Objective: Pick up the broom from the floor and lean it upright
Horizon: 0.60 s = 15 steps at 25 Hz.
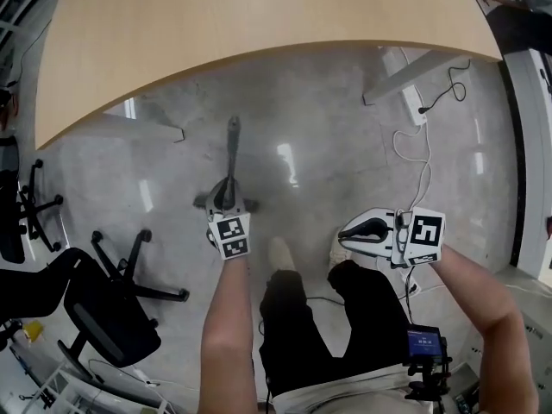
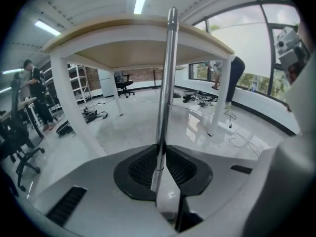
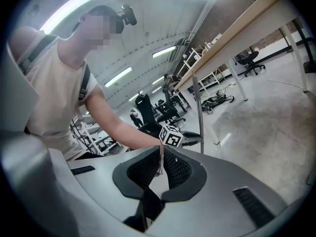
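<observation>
The broom shows as a thin metal handle point(image 1: 231, 158) that rises from my left gripper point(image 1: 226, 203) toward the table edge. In the left gripper view the handle point(image 2: 165, 98) stands upright, clamped between the black pads of the left gripper point(image 2: 159, 174). The broom's head is hidden in every view. My right gripper point(image 1: 345, 233) hangs at the right, level with the left one and apart from the broom. In its own view the right gripper point(image 3: 161, 157) has its pads together with nothing in them, and the handle point(image 3: 198, 112) stands beyond it next to the left gripper's marker cube point(image 3: 172, 136).
A big wooden table point(image 1: 259, 33) spans the far side, with a white leg point(image 1: 405, 76) at the right. Cables and a power strip point(image 1: 414, 110) lie on the concrete floor there. A black office chair point(image 1: 112, 309) stands at the near left. The person's shoes point(image 1: 278, 253) are below the grippers.
</observation>
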Motion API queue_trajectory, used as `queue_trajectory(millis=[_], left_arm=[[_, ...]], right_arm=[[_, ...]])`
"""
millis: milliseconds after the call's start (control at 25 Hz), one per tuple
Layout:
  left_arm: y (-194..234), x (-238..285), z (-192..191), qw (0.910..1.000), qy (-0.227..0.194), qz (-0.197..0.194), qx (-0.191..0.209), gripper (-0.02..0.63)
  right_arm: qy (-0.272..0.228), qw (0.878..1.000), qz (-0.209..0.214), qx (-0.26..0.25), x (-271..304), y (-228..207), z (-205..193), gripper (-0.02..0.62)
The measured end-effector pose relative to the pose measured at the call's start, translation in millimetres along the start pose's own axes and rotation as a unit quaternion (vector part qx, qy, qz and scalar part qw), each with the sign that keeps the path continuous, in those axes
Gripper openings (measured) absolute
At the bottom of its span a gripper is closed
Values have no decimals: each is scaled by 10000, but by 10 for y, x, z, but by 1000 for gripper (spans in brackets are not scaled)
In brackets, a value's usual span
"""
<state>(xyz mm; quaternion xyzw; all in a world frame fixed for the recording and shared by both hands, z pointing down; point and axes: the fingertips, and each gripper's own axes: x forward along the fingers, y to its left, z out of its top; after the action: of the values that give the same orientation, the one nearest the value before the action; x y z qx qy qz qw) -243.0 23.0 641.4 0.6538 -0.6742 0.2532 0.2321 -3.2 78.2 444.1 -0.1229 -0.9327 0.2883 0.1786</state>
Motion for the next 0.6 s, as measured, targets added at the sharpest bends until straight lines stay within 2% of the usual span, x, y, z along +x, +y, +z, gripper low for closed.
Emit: queue_trajectory(millis=[360,600], left_arm=[[716,16,160,9951,-230,672,-695,60],[1012,109,256,9865,-274,985,-1281,60]], right_arm=[[164,9998,-79,123,79,-153,101,32],[156,9997,-115,122,178,-218,229,32]])
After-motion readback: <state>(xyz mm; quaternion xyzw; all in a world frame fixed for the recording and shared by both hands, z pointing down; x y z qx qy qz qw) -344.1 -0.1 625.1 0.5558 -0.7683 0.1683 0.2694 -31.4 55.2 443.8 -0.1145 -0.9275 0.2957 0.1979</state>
